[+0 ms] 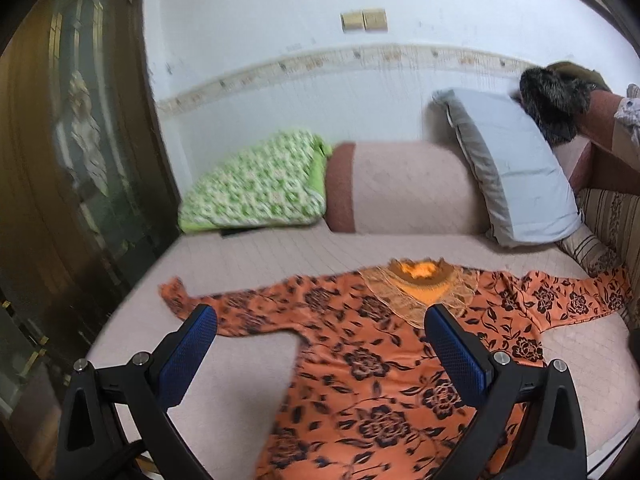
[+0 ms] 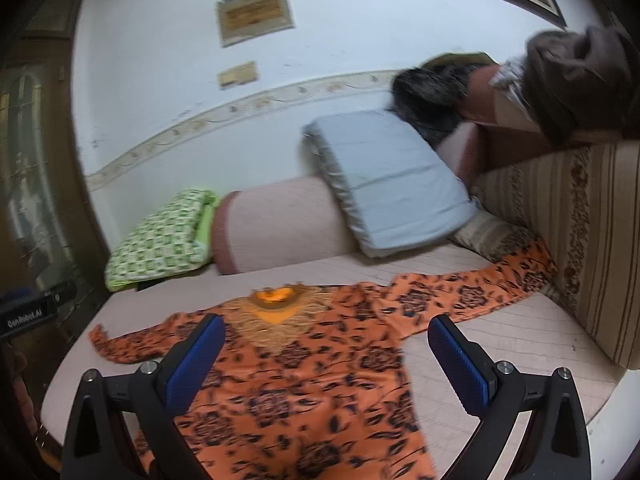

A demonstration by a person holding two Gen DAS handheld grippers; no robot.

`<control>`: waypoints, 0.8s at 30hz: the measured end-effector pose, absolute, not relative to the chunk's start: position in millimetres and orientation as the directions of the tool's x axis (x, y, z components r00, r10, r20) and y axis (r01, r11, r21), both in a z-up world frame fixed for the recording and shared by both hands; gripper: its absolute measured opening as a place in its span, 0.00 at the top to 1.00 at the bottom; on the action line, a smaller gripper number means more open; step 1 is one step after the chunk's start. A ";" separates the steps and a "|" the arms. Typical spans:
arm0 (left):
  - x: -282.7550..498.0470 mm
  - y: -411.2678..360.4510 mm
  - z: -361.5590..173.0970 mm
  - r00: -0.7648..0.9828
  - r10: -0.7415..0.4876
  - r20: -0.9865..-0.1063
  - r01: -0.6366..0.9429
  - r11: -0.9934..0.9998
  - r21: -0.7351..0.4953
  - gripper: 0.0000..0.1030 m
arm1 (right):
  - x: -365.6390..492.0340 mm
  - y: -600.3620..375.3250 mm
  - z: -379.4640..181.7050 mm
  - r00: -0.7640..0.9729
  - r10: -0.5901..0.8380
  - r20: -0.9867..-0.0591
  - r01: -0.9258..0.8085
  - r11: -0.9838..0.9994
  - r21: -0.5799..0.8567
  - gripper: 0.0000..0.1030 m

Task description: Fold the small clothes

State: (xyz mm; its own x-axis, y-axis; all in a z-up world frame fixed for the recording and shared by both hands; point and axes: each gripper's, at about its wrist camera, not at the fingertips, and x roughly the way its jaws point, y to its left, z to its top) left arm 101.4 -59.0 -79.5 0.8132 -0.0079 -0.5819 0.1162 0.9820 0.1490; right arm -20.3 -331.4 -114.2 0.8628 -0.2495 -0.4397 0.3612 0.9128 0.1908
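Left tongs (image 1: 320, 320) spread wide, empty, above orange flowered top (image 1: 360, 368). Right tongs (image 2: 326, 330) spread wide too, empty, above same top (image 2: 304, 384). Top flat on pink bed (image 1: 248, 364), sleeves out to both sides, neckline away from cameras. Behind: green patterned cushion (image 1: 256, 184), pink bolster (image 1: 404, 188), grey pillow (image 1: 512, 168) leaning by striped sofa back (image 2: 580, 240).
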 end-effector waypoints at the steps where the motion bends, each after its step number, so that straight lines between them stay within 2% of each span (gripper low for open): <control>1: 111.2 -65.7 -89.8 0.797 -0.020 -0.604 0.121 0.985 0.126 0.00 | -17.0 -344.5 -119.2 0.856 -0.255 -0.451 0.373 0.908 0.194 0.01; 4: 153.1 -89.1 -130.1 0.754 -0.036 -0.656 0.132 0.987 0.097 0.00 | -3.4 -406.5 -145.2 0.814 -0.273 -0.513 0.433 0.873 0.224 0.01; 7: 189.1 -113.5 -176.5 0.654 -0.093 -0.751 0.155 0.988 0.013 0.00 | 8.8 -474.0 -176.2 0.763 -0.291 -0.577 0.516 0.812 0.273 0.01; 11: 218.7 -136.0 -222.5 0.628 -0.070 -0.775 0.140 0.990 0.023 0.00 | 27.3 -573.1 -228.3 0.702 -0.280 -0.654 0.620 0.691 0.370 0.01; 15: 240.2 -137.8 -255.5 0.627 -0.011 -0.779 0.129 0.988 0.090 0.00 | 35.8 -662.0 -268.1 0.700 -0.307 -0.644 0.687 0.535 0.492 0.02; 17: 253.2 -129.4 -268.2 0.602 0.010 -0.798 0.103 0.991 0.091 0.00 | 36.2 -699.2 -288.0 0.705 -0.315 -0.636 0.704 0.427 0.568 0.08; 19: 263.2 -118.7 -275.0 0.601 0.047 -0.798 0.079 0.990 0.118 0.00 | 34.7 -729.7 -305.9 0.715 -0.326 -0.618 0.699 0.324 0.638 0.10; 24: 279.5 -120.6 -278.4 0.608 0.088 -0.789 0.060 0.986 0.155 0.00 | 37.5 -789.6 -332.8 0.658 -0.405 -0.634 0.736 0.171 0.655 0.18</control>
State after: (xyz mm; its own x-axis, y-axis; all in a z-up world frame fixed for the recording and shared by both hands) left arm 279.5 -120.6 -278.4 0.6076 0.0875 -0.7894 0.0599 0.9860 0.1554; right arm 37.5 -789.6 -332.8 0.6585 -0.4053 -0.6342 0.7360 0.1706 0.6552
